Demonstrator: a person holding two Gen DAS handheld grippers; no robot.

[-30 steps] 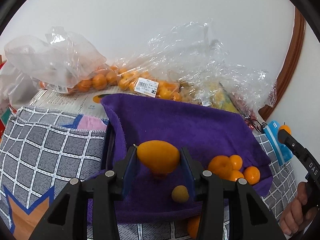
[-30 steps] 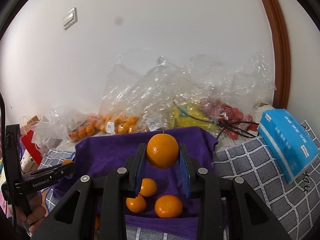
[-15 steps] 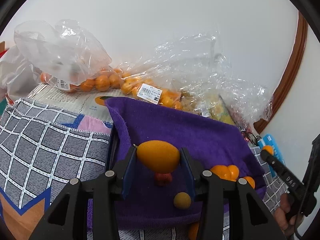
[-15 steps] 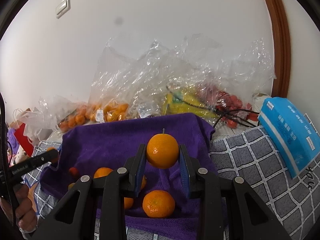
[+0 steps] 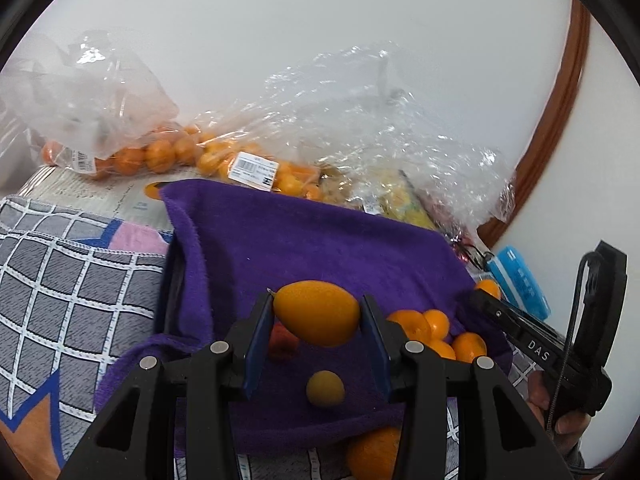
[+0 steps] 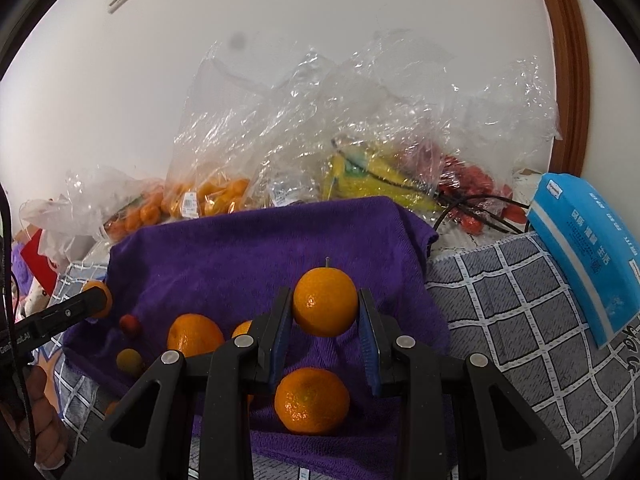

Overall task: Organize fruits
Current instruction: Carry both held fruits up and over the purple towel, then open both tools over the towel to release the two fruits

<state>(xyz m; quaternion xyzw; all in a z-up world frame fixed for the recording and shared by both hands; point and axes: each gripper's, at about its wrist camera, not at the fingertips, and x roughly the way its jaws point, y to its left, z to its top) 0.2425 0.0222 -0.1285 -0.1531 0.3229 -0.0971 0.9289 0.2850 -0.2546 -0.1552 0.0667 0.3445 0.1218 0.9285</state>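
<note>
Purple towel (image 6: 248,264) over tray, soft and sagging: released fruit likely rolls toward loose mandarins (image 6: 312,400) or off front edge.

Right gripper (image 6: 325,332) clenched on stemmed mandarin (image 6: 325,307), held above towel; high drop risks knocking pile.

Left gripper (image 5: 316,336) grasping oval orange fruit (image 5: 317,312) end to end above small red fruit (image 5: 282,340); smooth tapered ends may slip from pads.

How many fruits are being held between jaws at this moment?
2. An oval orange fruit is in the left gripper; a round orange is in the right gripper. No other held fruit shows.
</note>
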